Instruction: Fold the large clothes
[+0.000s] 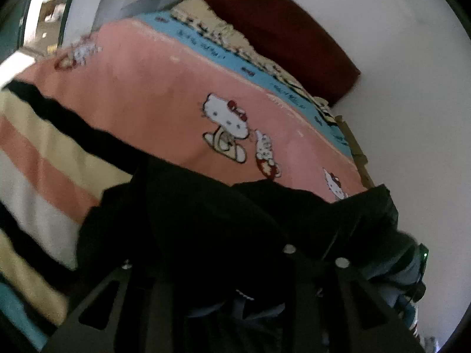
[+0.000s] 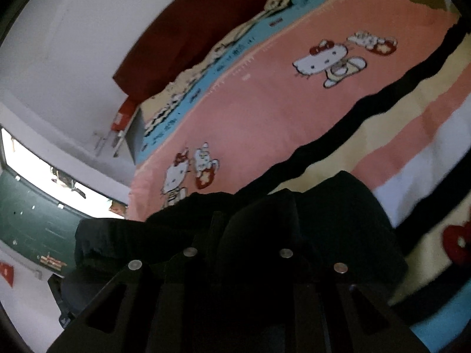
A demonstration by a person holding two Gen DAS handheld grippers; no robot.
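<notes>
A black garment (image 1: 206, 220) hangs bunched over my left gripper (image 1: 235, 235), above the near part of the bed. The left fingers are buried in the dark cloth and look closed on it. In the right wrist view the same black garment (image 2: 338, 220) drapes over my right gripper (image 2: 238, 229), whose fingers (image 2: 265, 223) stand close together with cloth pinched between them. Both views are tilted and blurred. The garment stretches between the two grippers, lifted off the bed.
The bed carries a pink cartoon-cat blanket (image 1: 164, 97) with a blue band and striped cream, peach and black edge (image 1: 35, 147). A dark red pillow (image 1: 279, 29) lies at the white wall. A green door (image 2: 32, 229) and window (image 2: 35, 170) show at left.
</notes>
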